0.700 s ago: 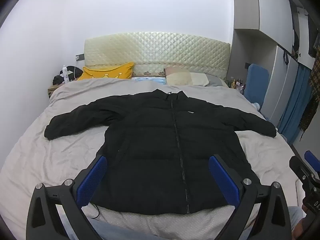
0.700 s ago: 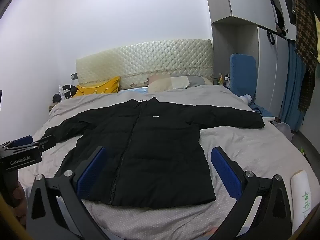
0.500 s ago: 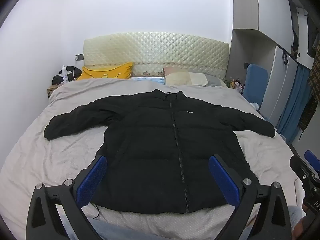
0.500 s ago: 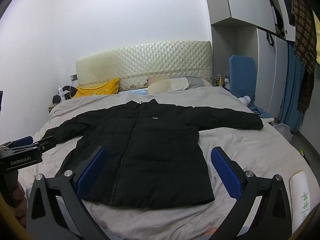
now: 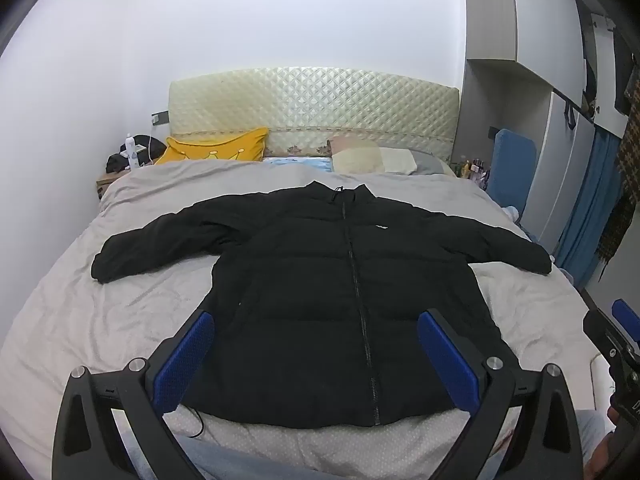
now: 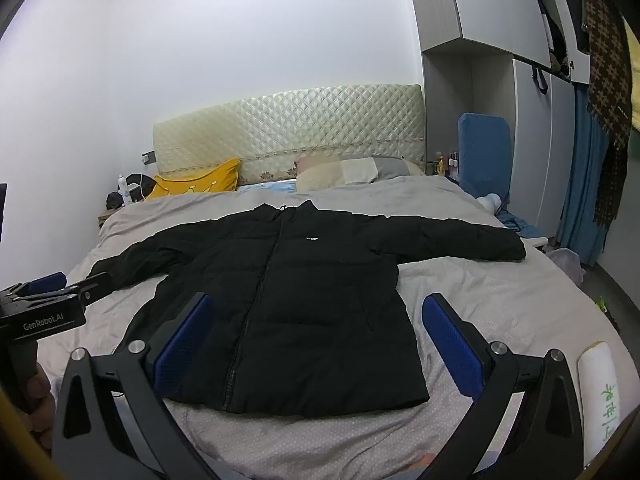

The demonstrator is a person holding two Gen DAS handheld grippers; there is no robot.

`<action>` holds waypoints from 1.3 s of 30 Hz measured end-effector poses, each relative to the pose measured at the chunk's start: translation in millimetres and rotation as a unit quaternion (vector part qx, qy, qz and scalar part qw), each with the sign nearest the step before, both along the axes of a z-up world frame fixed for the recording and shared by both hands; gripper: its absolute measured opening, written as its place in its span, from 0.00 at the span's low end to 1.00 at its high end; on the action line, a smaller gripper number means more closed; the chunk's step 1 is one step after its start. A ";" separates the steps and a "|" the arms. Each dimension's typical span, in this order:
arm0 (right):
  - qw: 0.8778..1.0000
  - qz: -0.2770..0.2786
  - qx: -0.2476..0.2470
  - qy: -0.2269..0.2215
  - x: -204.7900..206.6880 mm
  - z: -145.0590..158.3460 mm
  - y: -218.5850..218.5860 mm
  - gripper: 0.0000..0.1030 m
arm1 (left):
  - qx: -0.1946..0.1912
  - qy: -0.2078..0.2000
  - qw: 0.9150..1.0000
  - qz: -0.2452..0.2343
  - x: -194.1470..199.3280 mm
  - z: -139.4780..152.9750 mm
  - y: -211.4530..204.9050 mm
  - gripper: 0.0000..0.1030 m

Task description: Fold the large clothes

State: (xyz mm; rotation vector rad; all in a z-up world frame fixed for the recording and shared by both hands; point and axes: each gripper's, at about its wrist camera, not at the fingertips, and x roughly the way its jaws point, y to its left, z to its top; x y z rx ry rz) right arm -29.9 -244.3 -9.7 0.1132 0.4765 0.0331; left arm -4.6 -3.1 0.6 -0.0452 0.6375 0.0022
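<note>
- Lying flat on the grey bed (image 5: 132,300), the black puffer jacket (image 5: 340,292) is zipped closed and face up; the bed carries it together with a yellow cushion (image 5: 218,151) and a beige pillow (image 5: 372,159) near the quilted headboard (image 5: 312,108).
- The jacket's long axis, from hem to collar, runs from the foot of the bed toward the headboard; the collar points to the headboard and the hem is close to the cameras. Both sleeves are spread out sideways, one to each edge of the bed.
- The left gripper (image 5: 316,356) hangs above the hem with its blue fingers (image 5: 186,354) spread wide, grasping nothing.
- The right gripper (image 6: 316,344) is also wide apart and released, above the right half of the jacket (image 6: 296,304).
- Compared with the earlier frames, the jacket lies the same and both grippers have the same wide spread; the views have shifted only a little.
</note>
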 end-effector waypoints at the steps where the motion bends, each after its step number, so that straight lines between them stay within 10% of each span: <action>1: 1.000 0.000 0.001 0.001 0.1 -0.2 -0.3 1.00 | -0.001 0.001 1.000 0.000 0.2 -0.2 0.5 1.00; 39: 1.000 -0.003 -0.002 0.009 3.5 -3.8 4.7 1.00 | -0.001 0.018 1.000 0.004 3.8 4.1 3.1 1.00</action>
